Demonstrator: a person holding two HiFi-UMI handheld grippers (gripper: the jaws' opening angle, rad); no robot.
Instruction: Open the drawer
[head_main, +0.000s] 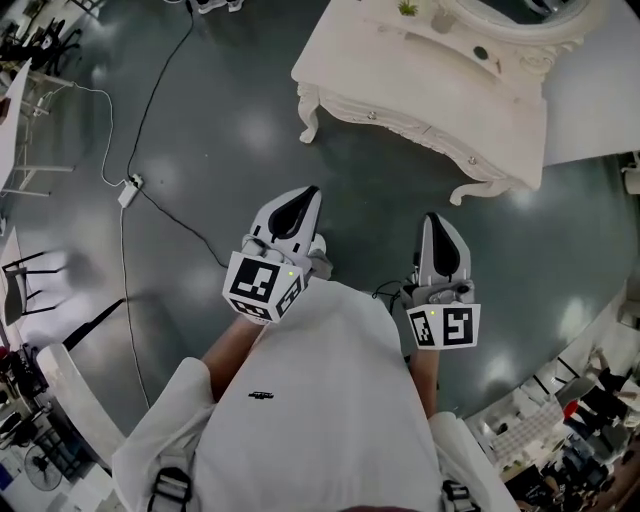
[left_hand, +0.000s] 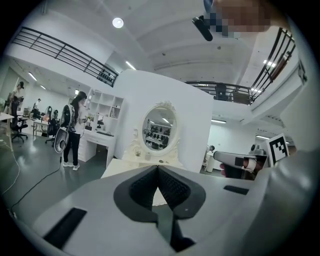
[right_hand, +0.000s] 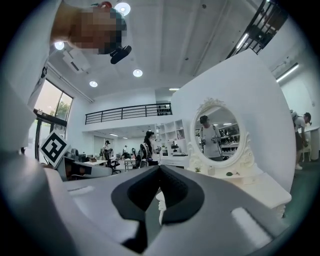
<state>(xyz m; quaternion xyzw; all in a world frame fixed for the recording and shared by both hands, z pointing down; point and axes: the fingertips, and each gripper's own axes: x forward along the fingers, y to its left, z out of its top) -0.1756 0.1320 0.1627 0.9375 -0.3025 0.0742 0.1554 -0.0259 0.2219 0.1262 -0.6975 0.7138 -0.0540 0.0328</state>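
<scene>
Both pairs of jaws are fully closed with nothing in them: the left gripper (left_hand: 158, 168) has its dark pads meeting at the tips, and the right gripper (right_hand: 159, 168) shows the same. The white dressing table (head_main: 430, 75) stands ahead of both pairs of jaws and well apart from them, with bare floor between. Its drawer front (head_main: 400, 120) faces you, slightly to the right of the left jaws and almost straight beyond the right ones.

This looks like the approach, so nothing is gripped yet. Pick one gripper for the pull; the right seems better lined up. Part its jaws before you arrive, not at the last instant. Aim them at a small knob (head_main: 372, 116) on the drawer front, well below the oval mirror (right_hand: 219, 131). Bring the jaws in level, so the knob sits between the pads. Then close and draw straight back along the drawer's run. The floor cable (head_main: 165, 208) lies left of the left jaws; step clear of it.
</scene>
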